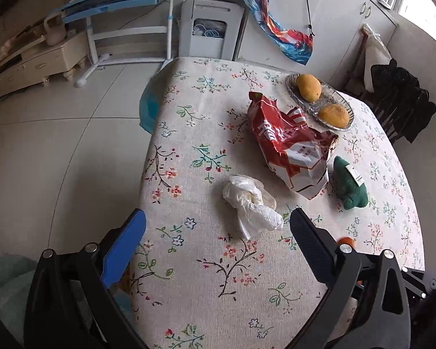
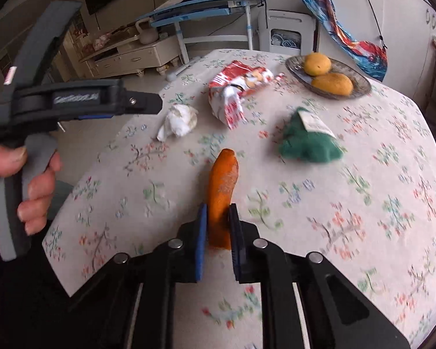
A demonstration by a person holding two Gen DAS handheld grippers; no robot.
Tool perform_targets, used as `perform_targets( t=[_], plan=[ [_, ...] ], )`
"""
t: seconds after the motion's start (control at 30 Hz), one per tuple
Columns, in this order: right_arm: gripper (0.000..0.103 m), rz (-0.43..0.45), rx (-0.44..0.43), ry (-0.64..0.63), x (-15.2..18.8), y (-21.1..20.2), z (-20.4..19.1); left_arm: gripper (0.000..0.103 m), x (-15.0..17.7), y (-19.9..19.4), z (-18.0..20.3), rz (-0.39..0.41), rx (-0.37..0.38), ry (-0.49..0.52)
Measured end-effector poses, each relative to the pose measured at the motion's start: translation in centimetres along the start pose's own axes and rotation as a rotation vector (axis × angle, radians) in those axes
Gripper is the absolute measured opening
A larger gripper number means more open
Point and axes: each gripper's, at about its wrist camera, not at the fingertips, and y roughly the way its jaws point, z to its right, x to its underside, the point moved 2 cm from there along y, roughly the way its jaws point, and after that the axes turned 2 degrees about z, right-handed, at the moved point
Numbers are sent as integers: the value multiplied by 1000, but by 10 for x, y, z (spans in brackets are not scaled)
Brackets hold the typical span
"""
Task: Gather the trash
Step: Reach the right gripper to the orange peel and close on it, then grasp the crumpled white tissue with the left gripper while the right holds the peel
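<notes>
A table (image 1: pixel 189 290) under a cream cloth printed with small flowers fills both views. Behind it, on the far side of the room, stand a blue and white desk (image 1: pixel 125 5), a low cream cabinet (image 1: pixel 29 64), a white folding chair (image 1: pixel 206 29) and tall white cupboards (image 1: pixel 348 14), with a red and blue printed cloth (image 1: pixel 276 23) hanging in front of them.

On the far right of the table an oval glass dish (image 1: pixel 346 107) carries two yellow-orange fruits (image 1: pixel 308 87). Just near of it lies a crumpled red and white snack bag (image 1: pixel 290 145); it bears large white characters and a white panel of small print, none of it readable. To the right of the bag sits a green knitted toy (image 1: pixel 350 183) with a white paper tag whose printing is too small to make out. Left and nearer lies a wad of white tissue (image 1: pixel 250 200), apart from the bag.

The right gripper (image 2: pixel 218 232) is clenched on an orange peel (image 2: pixel 222 192); its blue pad and its black pad press the peel's lower part, and the rest sticks out ahead over the cloth.

The left gripper (image 1: pixel 218 226) stands released, with jaws wide and nothing between them, the tissue just ahead. In the right wrist view a hand (image 2: pixel 17 189) grips its grey handle, whose black body carries pale lettering too blurred to read.
</notes>
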Motion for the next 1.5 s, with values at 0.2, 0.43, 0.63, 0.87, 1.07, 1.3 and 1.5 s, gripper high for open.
perform_targets(
  t=[0.2, 0.43, 0.63, 0.87, 1.07, 1.3, 1.5],
  plan=[
    [16, -8, 74, 99, 25, -33, 40, 96, -2, 16, 26, -6, -30, 55],
    [18, 18, 83, 123, 27, -33, 46, 96, -1, 22, 40, -3, -45, 99],
    [40, 44, 78, 144, 26, -33, 53, 96, -3, 25, 42, 4, -44, 103],
    [43, 53, 84, 147, 26, -33, 55, 96, -4, 30, 51, -2, -49, 132],
    [43, 49, 108, 123, 27, -30, 54, 90, -3, 35, 53, -9, -33, 138],
    [29, 50, 121, 115, 27, -25, 55, 47, -1, 32, 54, 10, 20, 157],
    [18, 65, 87, 173, 23, -23, 65, 20, 11, 22, 52, -12, 126, 128]
  ],
)
